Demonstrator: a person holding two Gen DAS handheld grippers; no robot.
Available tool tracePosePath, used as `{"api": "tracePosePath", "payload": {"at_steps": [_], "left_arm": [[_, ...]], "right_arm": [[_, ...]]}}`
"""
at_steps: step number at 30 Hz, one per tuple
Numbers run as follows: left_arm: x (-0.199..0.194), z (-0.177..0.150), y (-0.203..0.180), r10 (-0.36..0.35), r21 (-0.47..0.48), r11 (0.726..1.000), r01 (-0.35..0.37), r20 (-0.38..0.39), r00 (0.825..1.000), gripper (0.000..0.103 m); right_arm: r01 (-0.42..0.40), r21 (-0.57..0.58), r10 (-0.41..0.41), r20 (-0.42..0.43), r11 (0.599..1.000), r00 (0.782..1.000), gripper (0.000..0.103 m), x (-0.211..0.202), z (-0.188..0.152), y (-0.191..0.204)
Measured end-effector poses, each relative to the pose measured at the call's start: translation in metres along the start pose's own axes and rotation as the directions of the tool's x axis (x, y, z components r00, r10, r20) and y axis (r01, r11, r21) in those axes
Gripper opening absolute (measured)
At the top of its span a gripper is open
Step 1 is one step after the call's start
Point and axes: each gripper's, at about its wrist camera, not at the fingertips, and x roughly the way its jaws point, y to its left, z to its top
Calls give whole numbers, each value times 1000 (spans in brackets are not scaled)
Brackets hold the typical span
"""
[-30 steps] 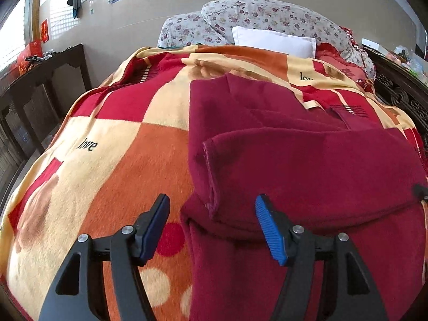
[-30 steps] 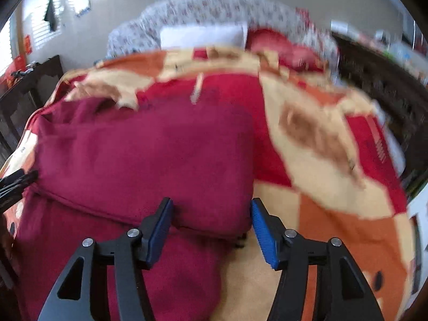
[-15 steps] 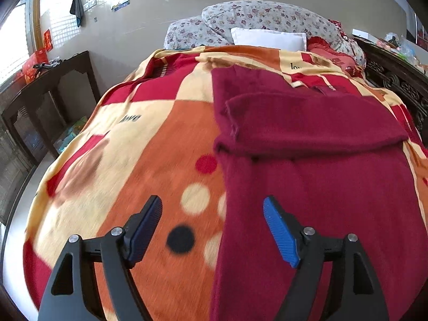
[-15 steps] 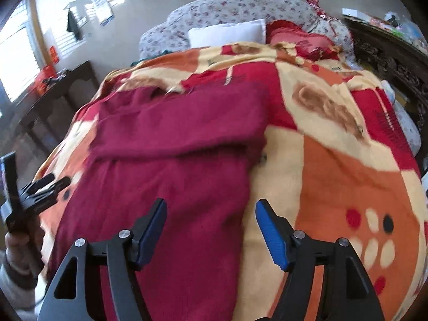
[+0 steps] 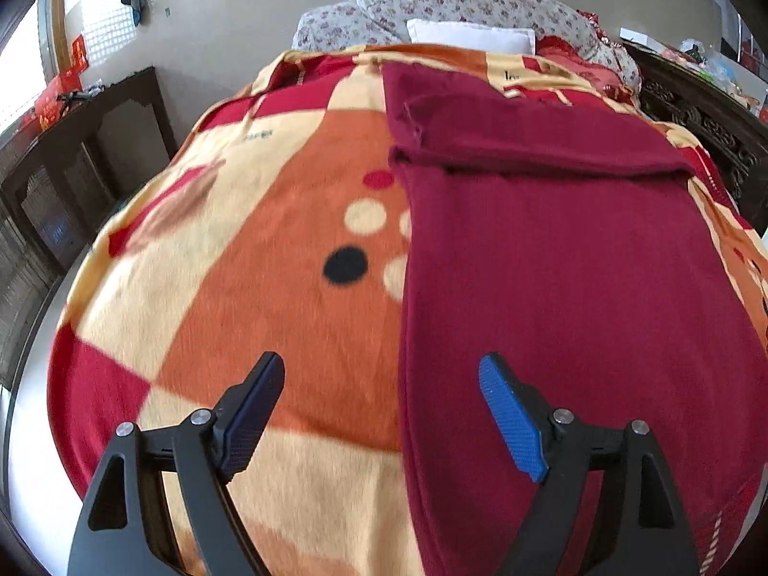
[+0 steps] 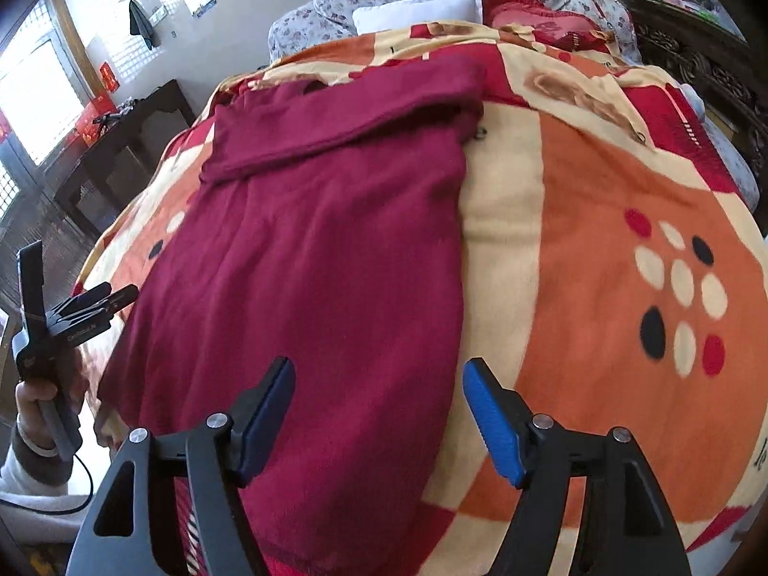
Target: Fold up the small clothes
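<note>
Lay flat on patterned orange blanket [image 5: 288, 259]: dark red knitted garment [image 5: 552, 278], top folded; left tool [image 5: 381, 413], right tool [image 6: 379, 415] spread, empty.

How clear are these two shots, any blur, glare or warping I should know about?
Left wrist view: blanket pattern smeared by motion blur, window at far left blown out, strong fisheye curving of the bed. Right wrist view: maroon garment fairly sharp, window overexposed, same barrel distortion, dark corners.

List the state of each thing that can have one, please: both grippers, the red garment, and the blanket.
left gripper: open, empty
right gripper: open, empty
maroon garment: flat on blanket, far end folded over
patterned blanket: spread over bed
white pillow: at bed head
</note>
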Motion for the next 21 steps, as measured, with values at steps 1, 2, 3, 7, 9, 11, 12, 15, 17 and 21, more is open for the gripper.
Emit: {"api": "tracePosePath", "payload": {"at_steps": [1,2,3,7,9,11,12,15,17,21], "left_arm": [[0,-3,0,-1,-1,1000,1,-6,1000,83],[-1,-5,0,0,-2,1000,0,-9,1000,83],[-2,-9,0,3,0,1000,-3,-13,1000,83],[-6,-17,0,3,3,1000,-3,-20,1000,83],[-7,-22,2,-17,-7,1000,17,-37,999,83],[-7,-27,4,-32,-15,999,32,-56,998,83],[-7,-31,6,-40,-19,999,39,-67,997,83],[-11,-40,10,-100,-55,994,95,-97,990,83],[-12,-44,9,-123,-67,991,117,-105,987,83],[-13,-47,2,-122,-45,992,118,-106,987,84]], "right_arm": [[3,-1,-3,0,1000,1000,77,1,-3,1],[3,-1,-3,-3,1000,1000,77,2,-4,2],[-1,0,1,-7,1000,1000,77,3,-5,2],[3,13,-3,-17,1000,1000,78,7,-10,1],[3,25,-2,-24,1000,1000,80,8,-13,-1],[8,36,-7,-33,999,999,82,9,-17,-5],[11,41,-9,-37,999,999,82,9,-20,-7],[-5,58,7,-44,998,999,82,10,-26,-12],[-22,77,26,-42,997,999,82,11,-31,-15],[-98,27,99,-18,995,995,53,4,-39,-4]]}}
